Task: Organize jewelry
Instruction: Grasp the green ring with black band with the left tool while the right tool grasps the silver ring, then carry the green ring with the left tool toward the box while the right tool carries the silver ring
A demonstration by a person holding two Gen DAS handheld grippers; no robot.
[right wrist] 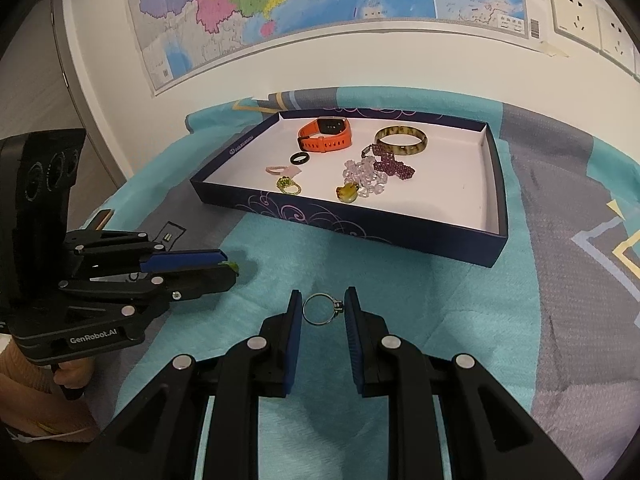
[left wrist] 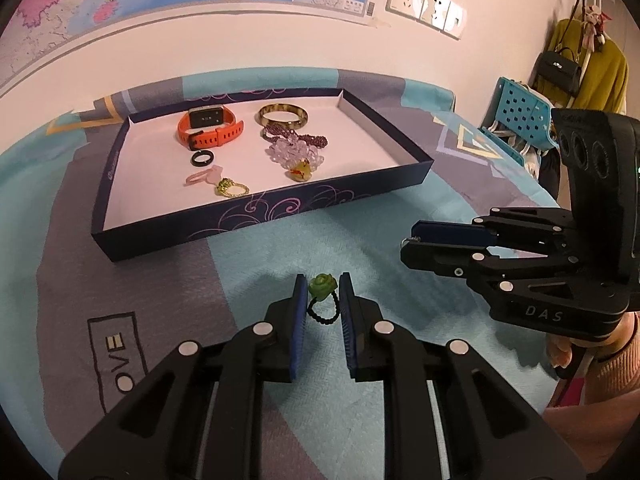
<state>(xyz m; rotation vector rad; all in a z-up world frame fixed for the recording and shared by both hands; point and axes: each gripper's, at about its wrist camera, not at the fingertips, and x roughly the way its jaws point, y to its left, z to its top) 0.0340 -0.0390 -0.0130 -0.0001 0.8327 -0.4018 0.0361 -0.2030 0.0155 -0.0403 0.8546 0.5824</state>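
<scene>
Black grippers point(left wrist: 323, 304), blue-padded jaws, silver rivets

Home room, wall map point(right wrist: 280, 8), hung coat point(left wrist: 588, 68), handbag point(left wrist: 558, 70)

We see bare cloth point(right wrist: 400, 280) between both grippers and the tray point(right wrist: 496, 216), so that lane is open. Its low front wall is the only barrier. Inside, jewelry crowds left and centre; the right side is free.
</scene>
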